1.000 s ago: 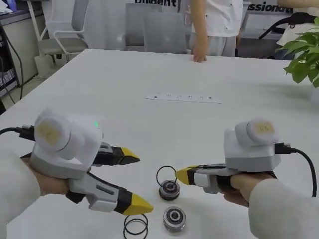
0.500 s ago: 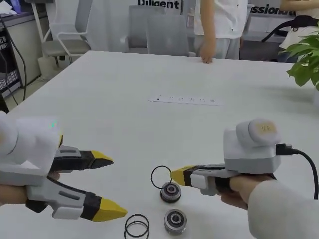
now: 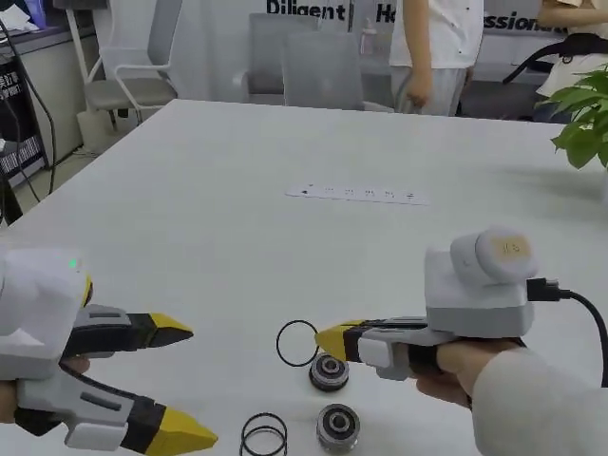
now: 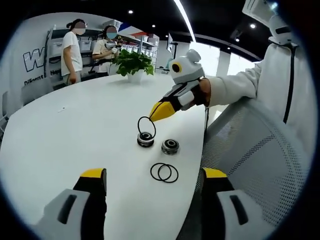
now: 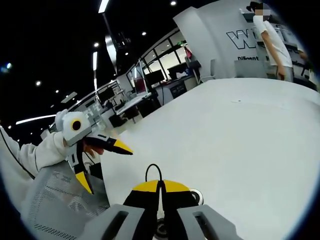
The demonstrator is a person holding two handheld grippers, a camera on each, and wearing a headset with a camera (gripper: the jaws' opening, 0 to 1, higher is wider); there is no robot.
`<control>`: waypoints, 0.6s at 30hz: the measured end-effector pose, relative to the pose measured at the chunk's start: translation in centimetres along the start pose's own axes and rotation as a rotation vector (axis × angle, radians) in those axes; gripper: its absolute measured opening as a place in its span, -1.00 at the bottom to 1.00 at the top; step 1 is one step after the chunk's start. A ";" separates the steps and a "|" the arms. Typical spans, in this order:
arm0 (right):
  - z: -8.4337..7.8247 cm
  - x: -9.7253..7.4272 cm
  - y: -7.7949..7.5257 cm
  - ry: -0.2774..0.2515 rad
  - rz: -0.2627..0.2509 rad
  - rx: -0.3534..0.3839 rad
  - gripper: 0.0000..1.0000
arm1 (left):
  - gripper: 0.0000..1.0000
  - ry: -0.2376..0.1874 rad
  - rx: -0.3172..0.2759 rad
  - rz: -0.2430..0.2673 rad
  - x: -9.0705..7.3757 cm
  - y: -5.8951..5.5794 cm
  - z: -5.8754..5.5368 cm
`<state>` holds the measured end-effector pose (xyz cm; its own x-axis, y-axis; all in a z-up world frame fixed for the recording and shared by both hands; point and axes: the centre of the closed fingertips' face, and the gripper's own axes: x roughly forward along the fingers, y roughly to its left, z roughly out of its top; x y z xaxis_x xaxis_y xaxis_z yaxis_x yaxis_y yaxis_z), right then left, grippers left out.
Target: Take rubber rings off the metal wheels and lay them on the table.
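Head view, looking down on a large white table (image 3: pixel 285 142): close to its near edge sit two small round metal wheels (image 3: pixel 329 372), one behind the other and slightly apart. The right gripper (image 3: pixel 325 340), white and grey with yellow tips, reaches in from the right edge. Its fingers are pressed together, pinching a thin black rubber ring (image 3: pixel 297 343) that hangs just beside the farther wheel; whether the ring touches that wheel I cannot tell. Two more loose black rubber rings (image 3: pixel 264 435) lie flat and overlapping on the table, left of the nearer wheel. The left gripper (image 3: pixel 187 386) hovers at the near left corner, fingers spread wide and holding nothing. The left gripper view shows the overlapping rings between its parted fingers, with both wheels beyond.
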<state>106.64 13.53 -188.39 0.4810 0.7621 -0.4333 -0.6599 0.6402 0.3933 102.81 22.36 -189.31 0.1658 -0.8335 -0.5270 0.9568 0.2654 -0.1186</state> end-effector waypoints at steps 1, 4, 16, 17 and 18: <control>0.0 0.0 0.1 0.001 0.004 0.000 -1.00 | 0.55 0.007 -0.006 -0.009 0.1 -0.2 -0.2; -0.3 0.4 0.7 0.012 0.021 0.000 -1.00 | 0.59 0.042 0.005 -0.037 0.5 -0.8 -0.9; -2.4 1.7 2.4 0.096 0.071 -0.036 -1.00 | 0.75 0.067 0.009 -0.047 0.7 -1.0 -1.4; -2.7 1.9 2.7 0.107 0.081 -0.033 -1.00 | 0.76 0.070 0.009 -0.046 0.7 -1.0 -1.4; -3.0 2.0 2.9 0.116 0.088 -0.032 -1.00 | 0.76 0.071 0.008 -0.047 0.7 -1.0 -1.5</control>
<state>103.97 16.63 -190.55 0.3520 0.7978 -0.4896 -0.7157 0.5665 0.4085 101.57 22.23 -190.80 0.1038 -0.8081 -0.5798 0.9651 0.2226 -0.1376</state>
